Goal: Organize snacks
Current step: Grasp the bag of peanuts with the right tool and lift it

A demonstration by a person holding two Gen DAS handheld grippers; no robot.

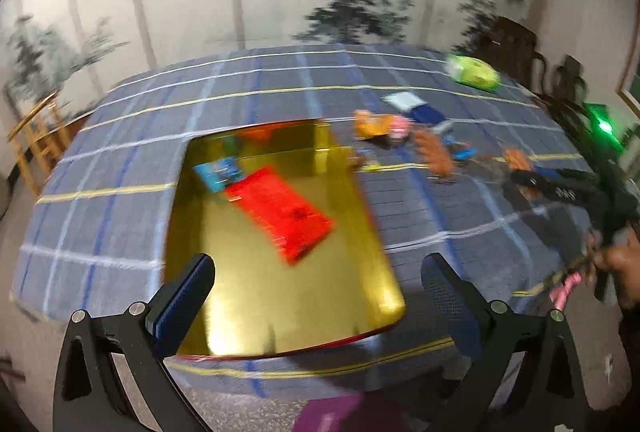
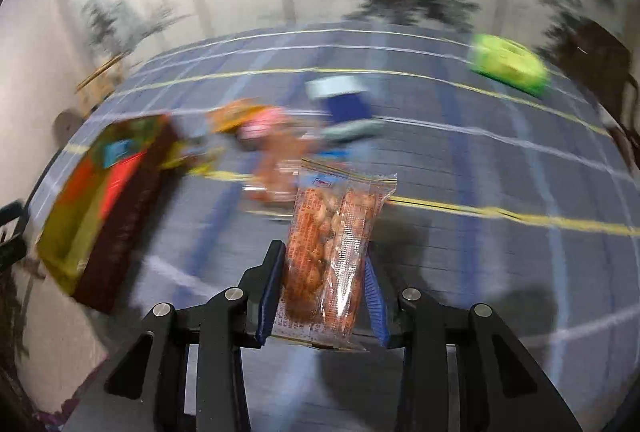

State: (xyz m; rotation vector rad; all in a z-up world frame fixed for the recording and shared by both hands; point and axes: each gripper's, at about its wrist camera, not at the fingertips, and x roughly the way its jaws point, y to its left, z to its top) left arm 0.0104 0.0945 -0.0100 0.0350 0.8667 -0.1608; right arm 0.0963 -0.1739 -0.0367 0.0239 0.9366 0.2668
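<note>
in the left wrist view motion blur smeared most of the scene, so no writing on any packet could be read. the left gripper [image 1: 318,274] hung released, fingers wide apart, over the near end of a gold tray [image 1: 280,296] on the blue checked tablecloth [image 1: 120,136]. a red packet [image 1: 282,212] and a small blue packet [image 1: 218,172] lay in the tray; a blurred heap of loose snacks [image 1: 404,136] sat beside it, with a green package [image 1: 474,72] farther back. in the right wrist view the right gripper [image 2: 326,280] was clenched on a clear peanut snack bag [image 2: 332,252], held upright; its red print was too small to read. the tray [image 2: 72,232] was blurred at left, partly cut off.
</note>
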